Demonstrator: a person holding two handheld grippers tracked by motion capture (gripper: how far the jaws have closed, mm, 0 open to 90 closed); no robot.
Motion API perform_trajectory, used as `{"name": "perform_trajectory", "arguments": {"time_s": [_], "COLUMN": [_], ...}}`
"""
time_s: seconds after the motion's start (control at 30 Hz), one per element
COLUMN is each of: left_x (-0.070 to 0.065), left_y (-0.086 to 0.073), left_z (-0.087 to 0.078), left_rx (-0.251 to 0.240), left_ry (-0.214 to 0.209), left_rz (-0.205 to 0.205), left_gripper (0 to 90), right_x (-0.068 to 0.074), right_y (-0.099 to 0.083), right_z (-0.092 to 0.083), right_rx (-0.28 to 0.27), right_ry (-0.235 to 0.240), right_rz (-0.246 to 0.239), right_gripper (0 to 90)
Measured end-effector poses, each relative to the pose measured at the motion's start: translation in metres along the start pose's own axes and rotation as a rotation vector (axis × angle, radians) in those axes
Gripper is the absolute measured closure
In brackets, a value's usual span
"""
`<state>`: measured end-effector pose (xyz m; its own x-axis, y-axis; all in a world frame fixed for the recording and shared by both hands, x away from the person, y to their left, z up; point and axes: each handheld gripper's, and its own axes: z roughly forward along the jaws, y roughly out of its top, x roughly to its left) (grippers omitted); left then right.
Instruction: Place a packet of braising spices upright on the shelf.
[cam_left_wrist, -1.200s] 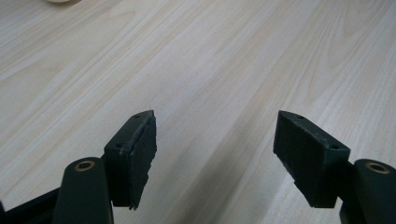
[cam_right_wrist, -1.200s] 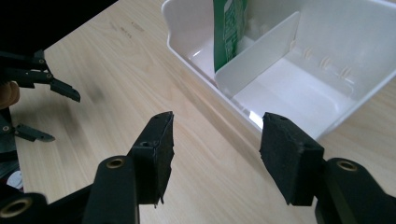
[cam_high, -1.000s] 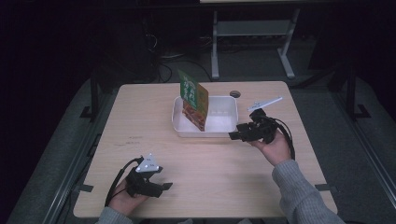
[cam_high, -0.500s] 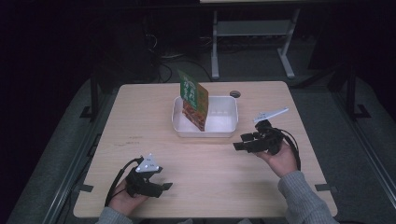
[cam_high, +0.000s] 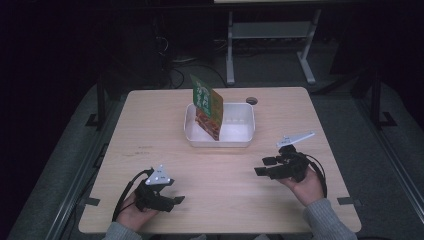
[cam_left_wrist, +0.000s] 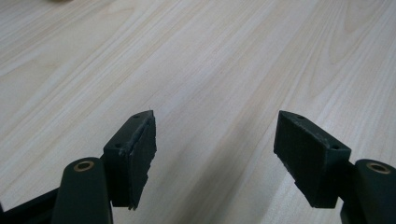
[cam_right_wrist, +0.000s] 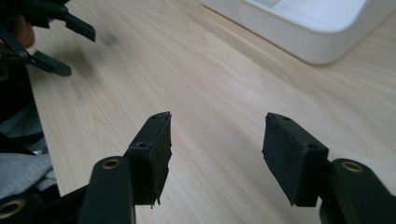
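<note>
2 claws, left (cam_high: 176, 201) and right (cam_high: 265, 167), both agape, empty; 1 packet (cam_high: 207, 106) in 1 white tub (cam_high: 243, 136).

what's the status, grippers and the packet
Left gripper open, empty, low over the table. Right gripper open, empty, jaws just widened. Packet leaning in white tub. Nothing in the way.

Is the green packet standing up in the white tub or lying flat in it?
Standing, tilted. The green packet rests on its lower edge inside the white tub at its left end, top leaning up and left past the rim. Neither gripper touches it.
</note>
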<state>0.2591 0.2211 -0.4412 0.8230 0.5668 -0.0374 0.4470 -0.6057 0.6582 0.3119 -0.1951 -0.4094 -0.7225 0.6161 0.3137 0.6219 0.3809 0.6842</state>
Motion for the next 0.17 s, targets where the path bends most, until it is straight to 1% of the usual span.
{"name": "perform_trajectory", "arguments": {"time_s": [0.1,0.13,0.17], "left_x": [0.000,0.000,0.000], "left_y": [0.000,0.000,0.000], "left_z": [0.000,0.000,0.000], "left_rx": [0.001,0.001,0.004], "left_ry": [-0.002,-0.002,-0.003], "left_rz": [0.003,0.003,0.003], "left_gripper": [29.0,29.0,29.0], "right_x": [0.002,0.002,0.003], "right_y": [-0.015,-0.015,-0.021], "right_z": [0.003,0.003,0.005], "right_rx": [-0.011,-0.011,-0.014], "right_ry": [-0.025,-0.025,-0.036], "right_rz": [0.021,0.021,0.022], "right_gripper": [38.1,38.1,37.2]}}
